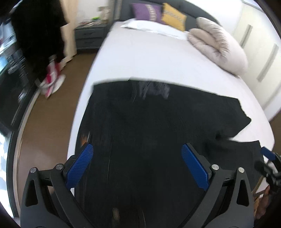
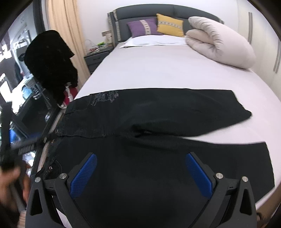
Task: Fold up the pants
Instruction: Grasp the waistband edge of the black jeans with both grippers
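The left gripper [image 1: 137,154] sits low over the pants [image 1: 149,131], its blue fingers [image 1: 79,167] spread wide apart with nothing between them, pointing toward twelve o'clock along the bed [image 1: 149,57]. The view from it is streaked with blur. At its four o'clock, at the frame edge, a blue-tipped part of the right gripper shows beside the pants' hem.

The right gripper [image 2: 140,163] is likewise low and level above the dark cloth, fingers [image 2: 84,175] wide apart and holding nothing. At its eight o'clock a hand [image 2: 12,184] wraps a dark handle, blurred.

The pants [image 2: 158,140] lie flat across the foot of the bed [image 2: 158,70], black, the waistband at nine o'clock near the mattress edge and the two legs running toward three o'clock, splayed in a narrow V with white sheet between the hems. Pale stitching marks a back pocket [image 2: 103,99] at about eleven o'clock.

Farther up, at one o'clock, a rolled pale duvet [image 2: 219,45] rests on the mattress. At twelve o'clock a purple cushion [image 2: 144,27] and a yellow cushion [image 2: 169,25] lean on the grey headboard [image 2: 158,12]. At ten o'clock stands a nightstand [image 2: 95,58], with a dark garment [image 2: 51,66] hanging nearer.
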Demonstrator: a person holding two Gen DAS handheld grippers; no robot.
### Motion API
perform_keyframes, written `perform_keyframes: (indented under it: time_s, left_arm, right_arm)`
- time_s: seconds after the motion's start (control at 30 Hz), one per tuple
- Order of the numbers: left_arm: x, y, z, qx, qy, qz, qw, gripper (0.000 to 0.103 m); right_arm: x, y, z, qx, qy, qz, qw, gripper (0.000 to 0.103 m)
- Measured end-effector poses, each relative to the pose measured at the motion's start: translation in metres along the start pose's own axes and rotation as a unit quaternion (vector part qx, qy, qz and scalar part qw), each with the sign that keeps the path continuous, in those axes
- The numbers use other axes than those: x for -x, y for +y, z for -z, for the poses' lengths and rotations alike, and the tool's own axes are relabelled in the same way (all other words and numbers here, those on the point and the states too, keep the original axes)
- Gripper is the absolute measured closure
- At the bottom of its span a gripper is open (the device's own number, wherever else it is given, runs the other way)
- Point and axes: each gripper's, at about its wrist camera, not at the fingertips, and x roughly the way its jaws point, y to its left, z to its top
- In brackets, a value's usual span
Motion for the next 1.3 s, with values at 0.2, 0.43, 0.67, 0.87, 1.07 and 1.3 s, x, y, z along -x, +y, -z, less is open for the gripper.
perform_keyframes:
  time_s: [0.2,0.43,0.67,0.87,1.07,1.3]
  left_arm:
    - [-0.090,0.020,-0.105,-0.107,0.034,0.054,0.9922,0.001]
    - [-0.178,0.029,-0.160,-0.193,0.126,0.097,0.9682,0.018]
    - [-0.231,0.036,-0.165,-0.228,0.195,0.120,0.9463,0.044]
    - [-0.235,0.036,-0.169,-0.244,0.196,0.113,0.9430,0.090]
    - [-0.198,0.028,-0.153,-0.254,0.116,0.092,0.9558,0.096]
    - [-0.140,0.019,-0.118,-0.284,0.041,0.086,0.9541,0.096]
  right_arm:
    - [-0.024,-0.021,-0.027,0.044,0.010,-0.064,0.997,0.003]
    - [-0.055,-0.036,-0.046,0.101,0.040,-0.110,0.988,0.020]
    - [-0.087,-0.041,-0.053,0.114,0.071,-0.143,0.981,0.033]
    - [-0.097,-0.028,-0.076,0.142,0.059,-0.153,0.976,0.038]
    - [-0.114,-0.012,-0.116,0.199,0.047,-0.153,0.967,0.044]
    - [-0.150,0.014,-0.165,0.262,0.045,-0.144,0.953,0.049]
